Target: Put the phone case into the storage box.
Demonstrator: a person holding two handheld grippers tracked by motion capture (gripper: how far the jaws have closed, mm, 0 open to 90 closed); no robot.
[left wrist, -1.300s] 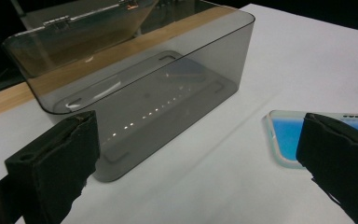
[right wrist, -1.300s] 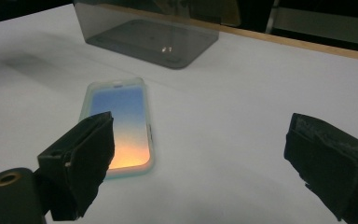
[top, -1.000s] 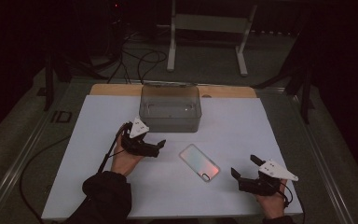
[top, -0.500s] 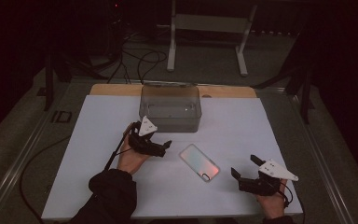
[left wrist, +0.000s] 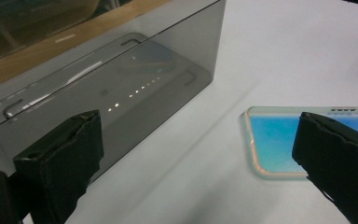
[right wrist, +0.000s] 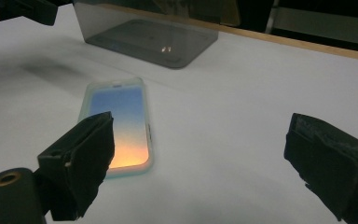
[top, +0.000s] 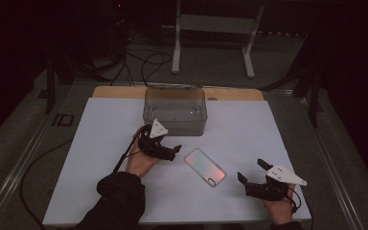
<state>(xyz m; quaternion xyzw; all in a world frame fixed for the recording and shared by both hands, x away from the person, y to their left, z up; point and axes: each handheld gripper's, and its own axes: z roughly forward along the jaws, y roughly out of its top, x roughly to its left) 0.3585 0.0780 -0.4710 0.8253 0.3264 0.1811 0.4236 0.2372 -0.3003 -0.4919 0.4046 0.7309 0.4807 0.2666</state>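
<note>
A phone (top: 205, 166) in a pale iridescent case lies flat on the white table (top: 100, 143), between my two grippers. Behind it stands a smoky see-through box (top: 175, 110), with nothing in it that I can make out. My left gripper (top: 174, 152) hovers open just left of the phone, in front of the box. In the left gripper view its jaws (left wrist: 200, 163) stand wide, the phone (left wrist: 284, 140) near the right jaw and the box (left wrist: 112, 93) by the left one. My right gripper (top: 251, 171) is open, right of the phone. Its jaws (right wrist: 205, 158) hold nothing, the phone (right wrist: 119, 126) lying ahead.
The box (right wrist: 154, 37) sits at the table's far middle, near a wooden strip (top: 230, 93) along the back edge. Cables and a white metal stand (top: 211, 28) lie on the floor beyond. The other hand's gripper (right wrist: 32, 9) shows at the top left of the right gripper view.
My left gripper has moved right and slightly forward, ending close to the phone's left end. The right gripper and the phone have stayed put.
</note>
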